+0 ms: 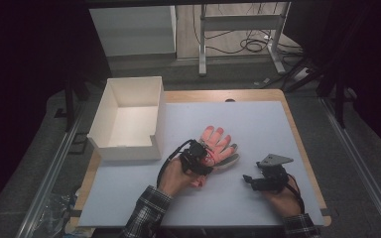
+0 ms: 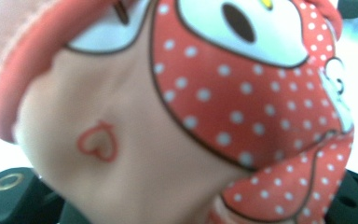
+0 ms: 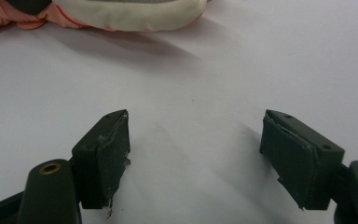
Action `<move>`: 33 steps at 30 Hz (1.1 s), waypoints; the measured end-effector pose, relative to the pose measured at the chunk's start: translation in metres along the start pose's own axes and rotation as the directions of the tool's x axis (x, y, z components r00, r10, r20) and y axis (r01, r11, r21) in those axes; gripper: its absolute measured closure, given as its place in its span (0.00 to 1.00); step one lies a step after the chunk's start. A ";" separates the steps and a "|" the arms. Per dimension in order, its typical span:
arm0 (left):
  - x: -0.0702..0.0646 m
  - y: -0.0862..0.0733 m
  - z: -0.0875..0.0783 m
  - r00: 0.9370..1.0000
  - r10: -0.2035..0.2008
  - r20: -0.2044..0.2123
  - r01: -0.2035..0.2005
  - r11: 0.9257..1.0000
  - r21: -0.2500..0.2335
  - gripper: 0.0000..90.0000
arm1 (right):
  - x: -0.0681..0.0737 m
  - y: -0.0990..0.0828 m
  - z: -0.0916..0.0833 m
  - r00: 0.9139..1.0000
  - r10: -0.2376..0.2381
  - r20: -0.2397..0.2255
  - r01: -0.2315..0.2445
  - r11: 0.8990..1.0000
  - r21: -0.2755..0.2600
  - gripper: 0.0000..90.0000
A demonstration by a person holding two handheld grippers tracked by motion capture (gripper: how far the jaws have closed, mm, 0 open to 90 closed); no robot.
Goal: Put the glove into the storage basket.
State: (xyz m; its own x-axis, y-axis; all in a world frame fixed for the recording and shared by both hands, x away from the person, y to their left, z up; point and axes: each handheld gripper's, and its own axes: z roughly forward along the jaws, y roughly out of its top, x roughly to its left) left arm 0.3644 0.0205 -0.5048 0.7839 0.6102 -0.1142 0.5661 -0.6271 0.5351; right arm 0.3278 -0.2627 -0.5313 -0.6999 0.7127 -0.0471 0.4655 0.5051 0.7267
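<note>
Glove gripped at the cuff, lift to come

Glove (image 1: 217,144), pink with a red polka-dot cartoon print, lies flat near the middle of the white surface (image 1: 258,124), fingers pointing away from the person, with a cream-and-grey glove (image 1: 229,159) tucked just beside it on the right. The left tool (image 1: 202,157) sits on its near end, and the left gripper view has the printed fabric (image 2: 177,121) bunched right up against the camera between the jaws, so the tool is clamped on the glove. The step in hand looks like the pick-up: the grip is made, the glove not yet raised off the surface.

Next, I judge, the glove needs lifting clear and carrying leftward to the open white box (image 1: 129,119) that stands at the surface's left edge, well apart from the gloves. The cloth is limp, so it will dangle and may drag its neighbour along.

The left hand (image 1: 174,177) comes in from below, forearm angled up and right, tool pointing forward and down. The right tool (image 1: 250,179) rests low near the right side, jaws wide with nothing between them, aimed across at the gloves.
</note>
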 end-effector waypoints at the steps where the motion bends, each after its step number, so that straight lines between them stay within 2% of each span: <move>1: 0.000 0.001 -0.001 1.000 0.000 -0.001 0.000 1.000 0.003 0.57 | 0.000 0.000 0.000 1.000 0.000 0.000 0.000 1.000 0.000 0.27; 6: 0.004 0.008 -0.009 1.000 -0.007 -0.012 0.007 1.000 -0.009 0.57 | 0.000 0.000 0.000 1.000 -0.001 0.000 0.001 1.000 -0.001 0.27; 18: 0.013 0.035 -0.042 0.999 -0.021 -0.045 0.020 1.000 -0.022 0.56 | 0.000 0.000 0.000 1.000 -0.002 0.000 0.002 1.000 -0.002 0.27; 24: 0.023 0.046 -0.060 0.997 -0.041 -0.067 0.039 0.999 -0.027 0.56 | 0.000 0.000 0.000 1.000 -0.003 0.000 0.003 1.000 -0.005 0.27; 33: 0.040 0.055 -0.082 0.994 -0.071 -0.079 0.070 0.997 -0.024 0.56 | 0.000 0.000 0.000 1.000 -0.002 -0.001 0.002 1.000 -0.005 0.27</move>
State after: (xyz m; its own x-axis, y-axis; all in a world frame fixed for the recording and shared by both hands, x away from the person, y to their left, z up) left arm 0.4054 0.0504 -0.4111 0.7190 0.6897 -0.0858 0.6132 -0.5714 0.5454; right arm 0.3281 -0.2627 -0.5317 -0.7016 0.7110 -0.0481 0.4609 0.5043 0.7303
